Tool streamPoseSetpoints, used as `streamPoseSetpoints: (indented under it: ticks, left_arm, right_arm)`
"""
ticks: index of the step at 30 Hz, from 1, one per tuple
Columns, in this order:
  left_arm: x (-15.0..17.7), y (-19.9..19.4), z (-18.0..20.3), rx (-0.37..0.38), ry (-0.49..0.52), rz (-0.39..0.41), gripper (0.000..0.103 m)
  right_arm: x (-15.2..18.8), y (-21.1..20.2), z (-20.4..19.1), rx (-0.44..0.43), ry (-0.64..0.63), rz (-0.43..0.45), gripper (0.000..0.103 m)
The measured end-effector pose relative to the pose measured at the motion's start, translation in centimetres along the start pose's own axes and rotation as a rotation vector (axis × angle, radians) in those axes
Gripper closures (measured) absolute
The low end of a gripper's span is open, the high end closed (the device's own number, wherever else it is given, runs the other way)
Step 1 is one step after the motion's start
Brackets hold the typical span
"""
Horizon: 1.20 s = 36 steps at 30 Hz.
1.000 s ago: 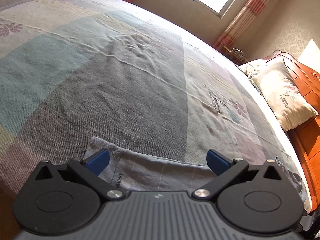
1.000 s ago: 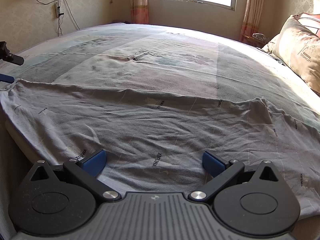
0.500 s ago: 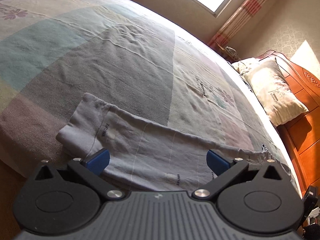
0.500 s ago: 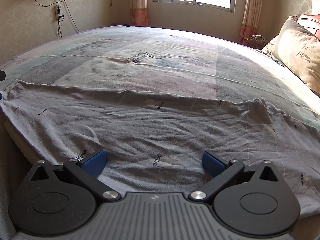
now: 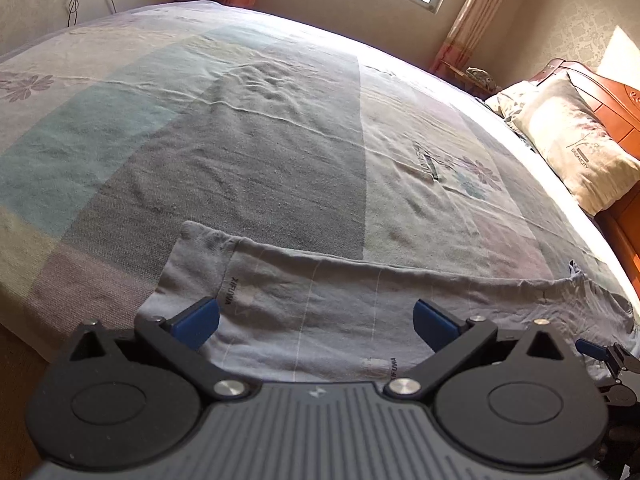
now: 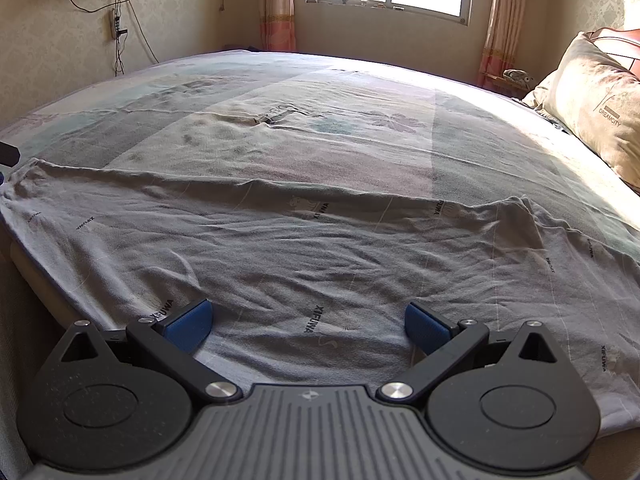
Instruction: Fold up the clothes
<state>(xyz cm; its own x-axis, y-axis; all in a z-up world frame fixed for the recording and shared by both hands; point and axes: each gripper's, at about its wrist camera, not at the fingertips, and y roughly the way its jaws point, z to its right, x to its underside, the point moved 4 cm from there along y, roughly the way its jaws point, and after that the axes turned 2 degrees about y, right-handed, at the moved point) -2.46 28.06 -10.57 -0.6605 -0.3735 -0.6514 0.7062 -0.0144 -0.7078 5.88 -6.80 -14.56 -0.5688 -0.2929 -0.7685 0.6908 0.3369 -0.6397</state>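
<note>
With both grippers, left (image 5: 316,320) and right (image 6: 306,322), spread wide and empty over the grey garment (image 6: 320,256) lying flat along the bed's (image 5: 280,120) 6 o'clock edge, better to pinch only one layer at each end, evenly.

left claw (image 5: 316,322) pulled back from garment (image 5: 320,312), more grey cloth showing

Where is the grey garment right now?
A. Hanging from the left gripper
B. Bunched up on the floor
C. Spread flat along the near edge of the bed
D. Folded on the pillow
C: the garment lies spread flat along the bed's near edge, with both the left gripper and right gripper open and holding nothing.
</note>
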Motion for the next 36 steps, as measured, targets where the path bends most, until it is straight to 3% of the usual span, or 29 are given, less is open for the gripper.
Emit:
streamPoseSetpoints:
  ticks: [5,10,17,21,24,26,29,33,36]
  left_arm:
    - [0.1,1.0,0.2,-0.047,0.039,-0.014,0.001]
    - [0.1,1.9,0.4,-0.093,0.078,-0.028,0.001]
    - [0.3,2.1,0.4,-0.102,0.096,-0.026,0.001]
    - [0.3,2.2,0.5,-0.104,0.11,-0.027,0.001]
    - [0.1,2.5,0.7,-0.12,0.125,-0.041,0.001]
    - [0.1,2.7,0.9,-0.135,0.141,-0.05,0.001]
    - [0.2,2.8,1.2,-0.154,0.167,-0.055,0.001]
    - [0.4,2.8,1.2,-0.164,0.168,-0.043,0.001]
    - [0.4,2.8,1.1,-0.162,0.173,-0.041,0.001]
  right_arm:
    - [-0.7,-0.1,-0.1,-0.008,-0.016,-0.058,0.0]
    - [-3.7,0.2,0.7,-0.027,-0.018,-0.033,0.0]
    - [-6.5,5.8,1.2,0.003,-0.049,-0.07,0.0]
    - [-6.7,7.0,-0.4,-0.042,-0.027,-0.08,0.0]
    - [-7.1,6.5,-2.1,-0.101,-0.136,-0.05,0.0]
    - [-7.4,6.0,-1.5,-0.077,-0.142,-0.03,0.0]
    - [-8.1,5.2,2.1,0.049,-0.075,0.003,0.0]
    - [-7.7,5.9,7.3,0.26,-0.015,-0.028,0.0]
    - [-7.4,7.1,9.2,0.226,0.04,-0.054,0.0]
